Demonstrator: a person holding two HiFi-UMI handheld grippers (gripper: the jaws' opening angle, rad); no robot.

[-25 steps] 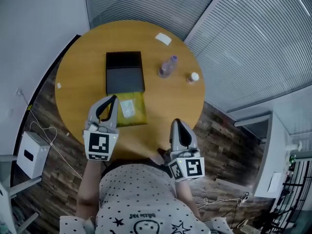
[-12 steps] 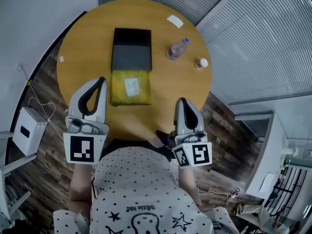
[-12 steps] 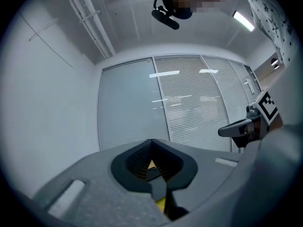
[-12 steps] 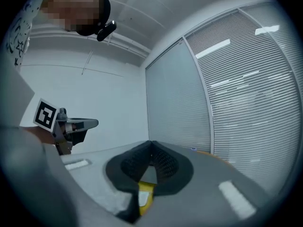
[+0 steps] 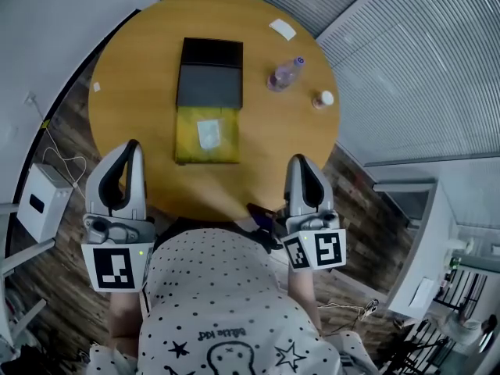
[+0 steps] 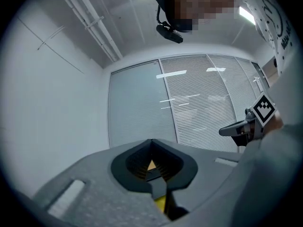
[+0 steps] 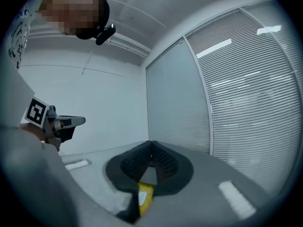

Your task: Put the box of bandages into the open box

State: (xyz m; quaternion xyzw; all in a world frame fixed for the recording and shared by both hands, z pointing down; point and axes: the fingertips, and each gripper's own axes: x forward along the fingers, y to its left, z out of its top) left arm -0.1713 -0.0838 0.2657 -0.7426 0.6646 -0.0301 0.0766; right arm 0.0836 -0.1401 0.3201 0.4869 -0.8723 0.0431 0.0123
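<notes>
A yellow open box point(image 5: 207, 136) lies on the round wooden table point(image 5: 133, 61) with a small white bandage box point(image 5: 208, 133) resting in it. A black flat box point(image 5: 210, 73) adjoins its far side. My left gripper point(image 5: 131, 146) is shut and empty, held off the table's near left edge, well clear of the yellow box. My right gripper point(image 5: 301, 161) is also shut and empty at the near right edge. Both gripper views look upward at walls and ceiling: the left gripper point(image 6: 151, 142) and the right gripper point(image 7: 151, 144) have jaws meeting at the tips.
A clear plastic bottle point(image 5: 284, 73), a small white-capped vial point(image 5: 323, 98) and a white card point(image 5: 282, 29) sit on the table's far right. A white device point(image 5: 39, 201) with cables stands on the wooden floor at left. Slatted blinds run along the right.
My left gripper has pulled back and to the left, from beside the yellow box to off the table's edge. The right gripper has barely moved.
</notes>
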